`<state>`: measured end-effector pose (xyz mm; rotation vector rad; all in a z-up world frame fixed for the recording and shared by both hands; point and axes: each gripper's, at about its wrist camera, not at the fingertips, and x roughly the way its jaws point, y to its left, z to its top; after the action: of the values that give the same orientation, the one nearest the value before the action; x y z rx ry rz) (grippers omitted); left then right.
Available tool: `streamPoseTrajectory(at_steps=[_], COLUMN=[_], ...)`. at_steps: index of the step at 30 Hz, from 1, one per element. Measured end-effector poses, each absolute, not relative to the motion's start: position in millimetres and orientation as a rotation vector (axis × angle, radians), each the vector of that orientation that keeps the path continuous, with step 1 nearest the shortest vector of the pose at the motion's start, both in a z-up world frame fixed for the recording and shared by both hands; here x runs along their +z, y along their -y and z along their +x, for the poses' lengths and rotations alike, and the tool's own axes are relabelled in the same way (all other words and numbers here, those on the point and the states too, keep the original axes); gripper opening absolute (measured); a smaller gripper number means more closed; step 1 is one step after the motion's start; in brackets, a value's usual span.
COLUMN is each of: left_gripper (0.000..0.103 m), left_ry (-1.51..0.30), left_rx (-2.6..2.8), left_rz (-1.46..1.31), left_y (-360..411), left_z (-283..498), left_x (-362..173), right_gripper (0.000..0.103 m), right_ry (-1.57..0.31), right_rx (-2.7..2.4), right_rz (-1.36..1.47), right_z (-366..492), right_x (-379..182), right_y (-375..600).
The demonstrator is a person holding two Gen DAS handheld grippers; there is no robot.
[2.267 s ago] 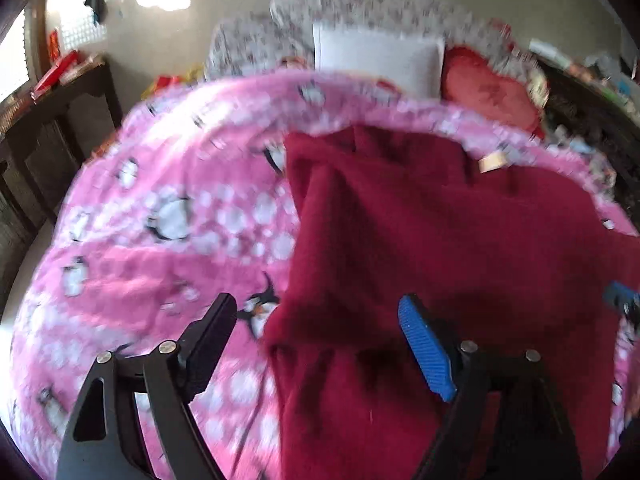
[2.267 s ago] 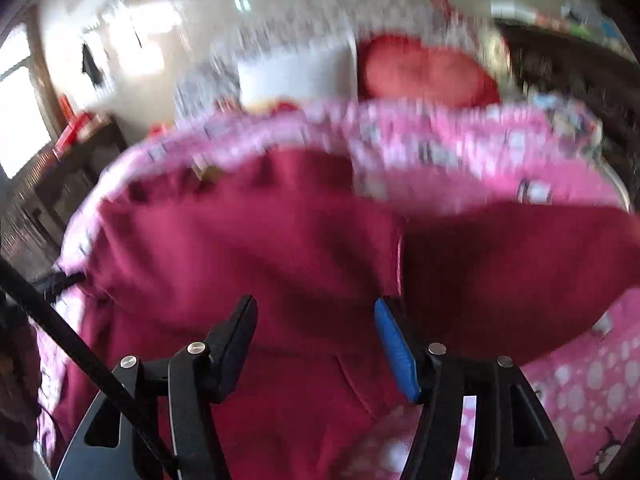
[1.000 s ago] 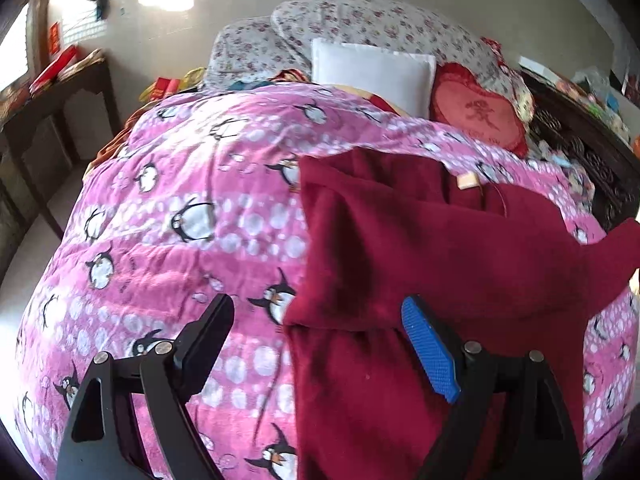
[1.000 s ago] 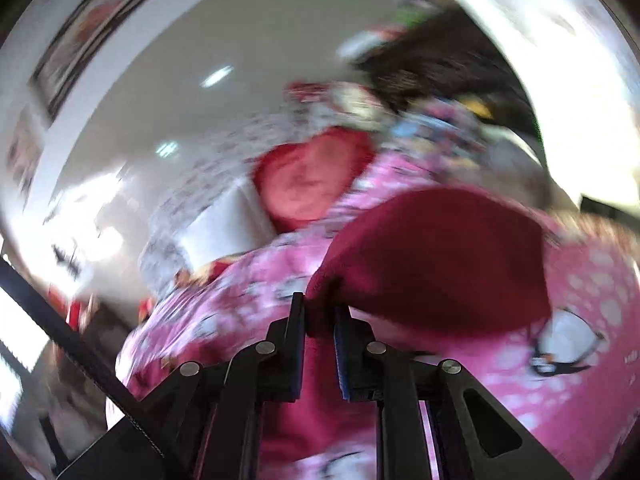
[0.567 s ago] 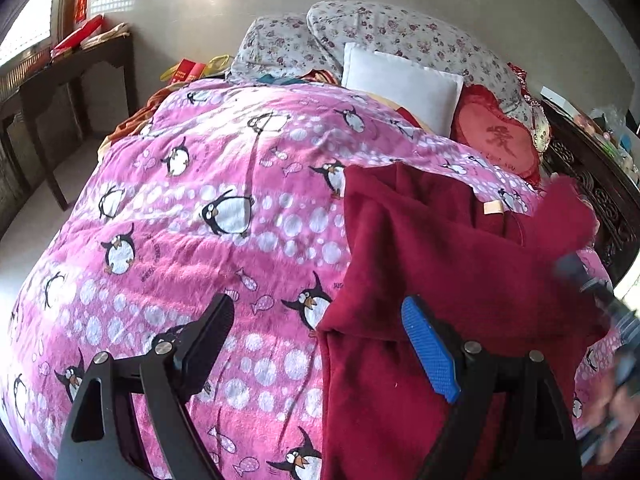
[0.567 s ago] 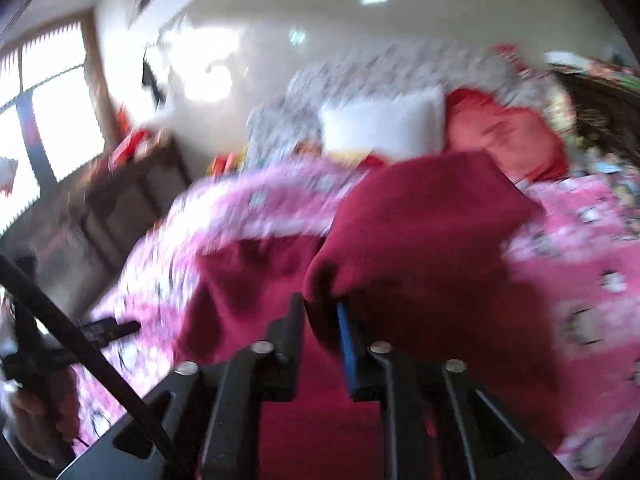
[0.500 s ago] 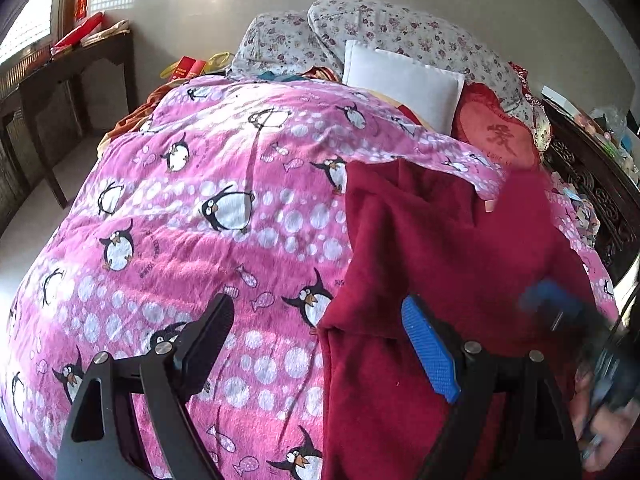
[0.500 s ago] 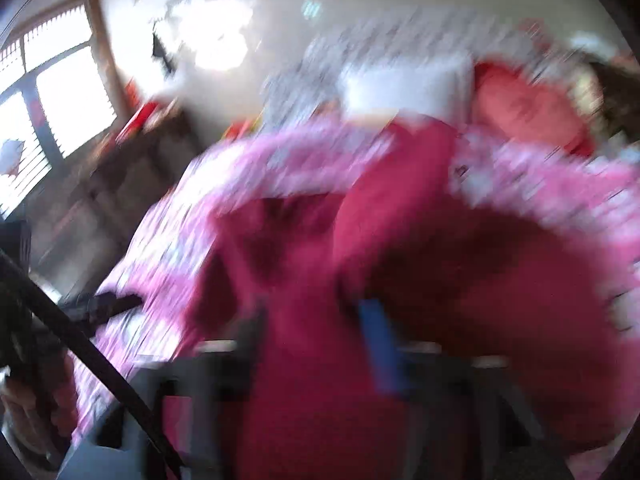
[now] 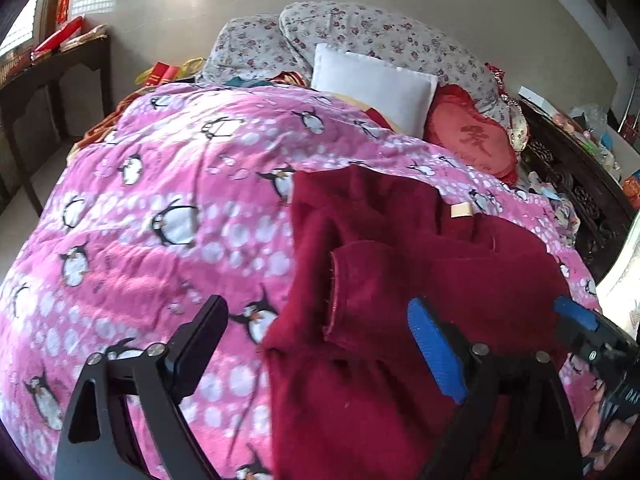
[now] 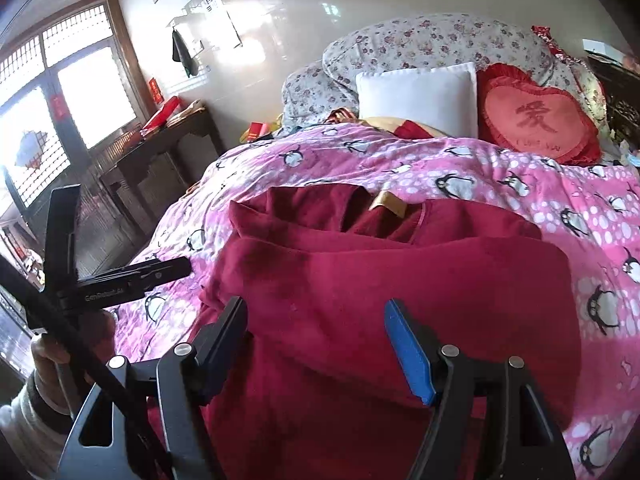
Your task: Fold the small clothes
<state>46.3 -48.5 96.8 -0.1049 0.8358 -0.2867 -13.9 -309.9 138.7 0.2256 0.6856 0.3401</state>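
A dark red sweater (image 9: 380,280) lies spread on the bed's pink penguin quilt (image 9: 160,200), toward the quilt's right side and reaching down to the near edge, as seen from the left wrist camera. One sleeve (image 9: 400,300) is folded across the body, its cuff ending near the garment's left edge. A tan label (image 9: 461,210) shows at the neckline, which points toward the head of the bed.

The left tongs (image 9: 316,344) hang released above the sweater's left edge, one black finger over the quilt and the blue-padded finger over the red cloth; nothing is between them. The right tongs (image 10: 316,340) are likewise spread wide and grasp nothing, poised over the near part of the sweater (image 10: 380,300), with the folded sleeve lying across the garment in front of them. Whether either pair touches the cloth cannot be told.

In the right wrist view the left tongs (image 10: 132,276) appear at the left edge of the bed, held in the person's hand (image 10: 60,356). In the left wrist view the right tongs (image 9: 576,320) show at the right, over the sweater's right side.

At the head of the bed sit a white pillow (image 10: 420,100), a red heart cushion (image 10: 536,116) and floral pillows (image 10: 420,44). A dark wooden table (image 10: 160,148) stands beside the bed near the window (image 10: 60,100).
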Motion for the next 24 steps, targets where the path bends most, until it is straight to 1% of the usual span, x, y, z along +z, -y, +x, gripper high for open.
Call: streamPoseTrajectory(at_steps=[4,6,10,12,13,21,22,23,24], left_gripper=[0.092,0.092,0.091,0.079,0.071,0.07,0.055,0.034,0.028], left_ry=[-0.856,-0.851,-0.842,-0.819,-0.814,-0.854,-0.844,-0.841,-0.845], left_rx=[-0.263,-0.252,-0.265,-0.272,-0.272,-0.255,-0.244,-0.234,-0.233], left_rz=[-0.065,-0.063,-0.045,-0.018,-0.001,0.077,0.084,0.087,0.085], left_y=[55,55,66,75,80,101,102,102,101], left_z=[54,58,68,69,69,78,77,77,76], left_x=[86,81,74,74,74,60,60,62,64], right_gripper=[0.076,0.078,0.08,0.08,0.08,0.08,0.08,0.08,0.08], right_ry=[-0.673,-0.661,-0.689,-0.71,-0.717,-0.708,-0.707,-0.705,-0.702], right_rx=[0.3,0.26,0.197,0.175,0.174,0.189,0.191,0.191,0.188], right_rz=[0.212,0.212,0.267,0.313,0.329,0.374,0.372,0.371,0.374], right_z=[-21,-28,-34,-37,-38,-50,-50,-51,-51], right_x=[142,143,130,121,118,113,113,114,114], right_y=[318,335,370,385,389,403,402,403,404])
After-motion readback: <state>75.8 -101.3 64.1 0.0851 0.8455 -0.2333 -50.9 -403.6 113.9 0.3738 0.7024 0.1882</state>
